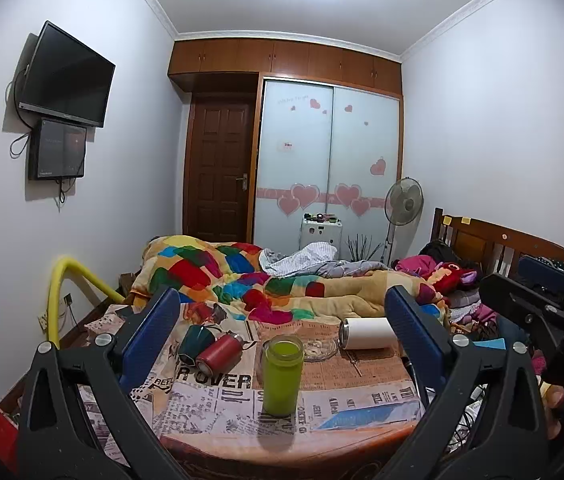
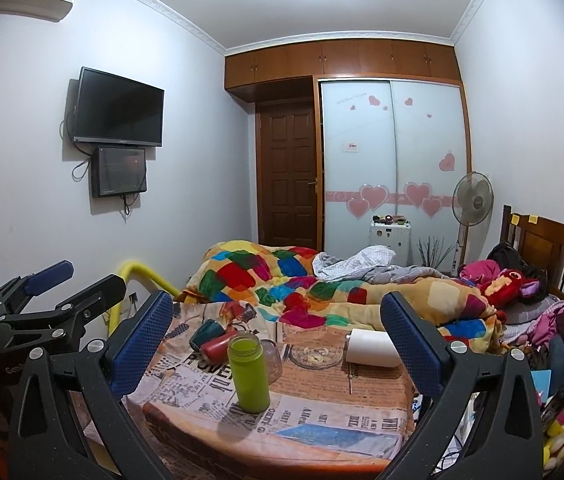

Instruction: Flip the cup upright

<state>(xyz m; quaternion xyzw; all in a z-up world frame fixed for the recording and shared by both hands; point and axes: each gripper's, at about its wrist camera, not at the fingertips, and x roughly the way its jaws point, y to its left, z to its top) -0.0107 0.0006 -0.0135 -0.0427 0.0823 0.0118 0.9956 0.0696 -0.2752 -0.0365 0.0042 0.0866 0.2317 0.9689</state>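
Note:
A green cup [image 1: 282, 376] stands upright near the front of a newspaper-print table [image 1: 218, 404]; it also shows in the right wrist view [image 2: 248, 374]. A white cup [image 1: 367, 333] lies on its side at the back right [image 2: 371, 347]. A red cup [image 1: 220, 354] and a dark green cup [image 1: 196, 343] lie on their sides at the back left. My left gripper [image 1: 282, 320] is open and empty, held back from the table. My right gripper [image 2: 278, 320] is open and empty too.
A clear glass dish [image 2: 317, 356] sits behind the green cup. A clear glass [image 2: 272, 356] stands right behind it. A bed with a colourful quilt [image 1: 242, 276] lies beyond the table. A yellow rail [image 1: 70, 280] stands at the left.

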